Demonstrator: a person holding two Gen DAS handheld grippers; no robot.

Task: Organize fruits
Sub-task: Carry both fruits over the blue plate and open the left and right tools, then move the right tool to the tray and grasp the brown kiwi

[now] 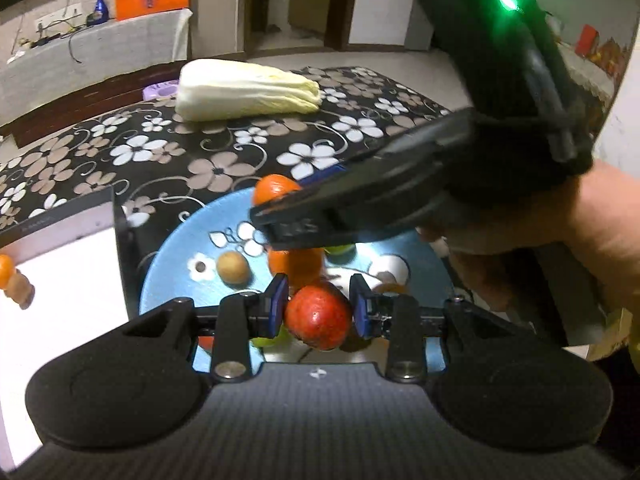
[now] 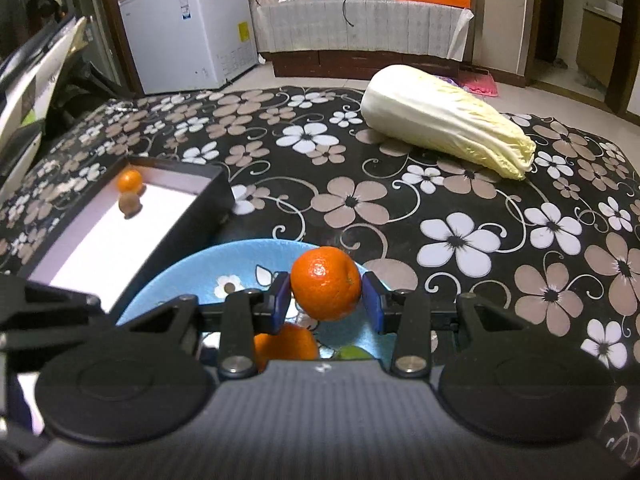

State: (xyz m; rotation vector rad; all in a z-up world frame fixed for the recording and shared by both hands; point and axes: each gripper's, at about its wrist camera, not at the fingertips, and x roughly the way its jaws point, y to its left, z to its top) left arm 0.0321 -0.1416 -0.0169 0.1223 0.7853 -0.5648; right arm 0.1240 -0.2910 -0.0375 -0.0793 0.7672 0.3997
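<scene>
Left gripper (image 1: pixel 319 312): clamped on red fruit (image 1: pixel 318 316) above blue plate (image 1: pixel 172 280) | right gripper (image 2: pixel 326 298): clamped on mandarin (image 2: pixel 326 289) over plate rim | advice: carry level to white-lined box (image 2: pixel 120 236), release low beside fruit there.

A glossy red fruit (image 1: pixel 318 316) sits low at centre of the left wrist view, a dimpled orange tangerine (image 2: pixel 326 284) at centre of the right wrist view, both above a blue flowered plate (image 1: pixel 176 264) holding another tangerine (image 2: pixel 286 346) and a tan fruit (image 1: pixel 233 267).
</scene>
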